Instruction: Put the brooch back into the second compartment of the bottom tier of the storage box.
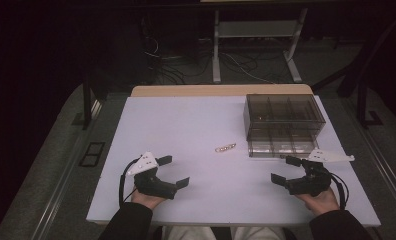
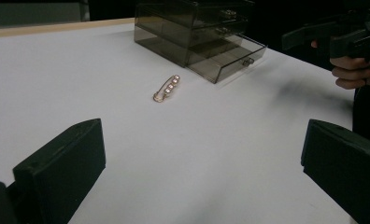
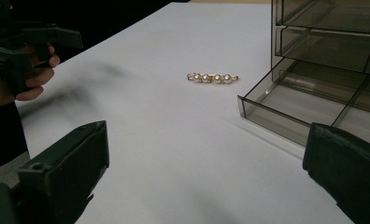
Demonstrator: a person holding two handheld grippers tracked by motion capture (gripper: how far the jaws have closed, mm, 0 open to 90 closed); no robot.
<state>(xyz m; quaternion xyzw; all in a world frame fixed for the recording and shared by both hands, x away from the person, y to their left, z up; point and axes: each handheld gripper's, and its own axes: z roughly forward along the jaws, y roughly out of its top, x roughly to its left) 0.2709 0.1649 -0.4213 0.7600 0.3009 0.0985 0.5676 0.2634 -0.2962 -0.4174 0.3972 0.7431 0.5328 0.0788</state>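
1. High view: a small gold clip with pearls lies on the white table, just left of the open bottom drawer of the smoky box.
2. Both tools sit near the person. The left gripper and the right gripper are wide open and hold nothing.
3. The clip lies long-ways left to right, between both tools and farther off. The right one looks a bit nearer, I think.

Left gripper near bottom left of high view, jaws spread wide, pointing inward, held by left hand, right gripper mirrored at bottom right, jaws wide apart, gripped by right hand, dark sleeves
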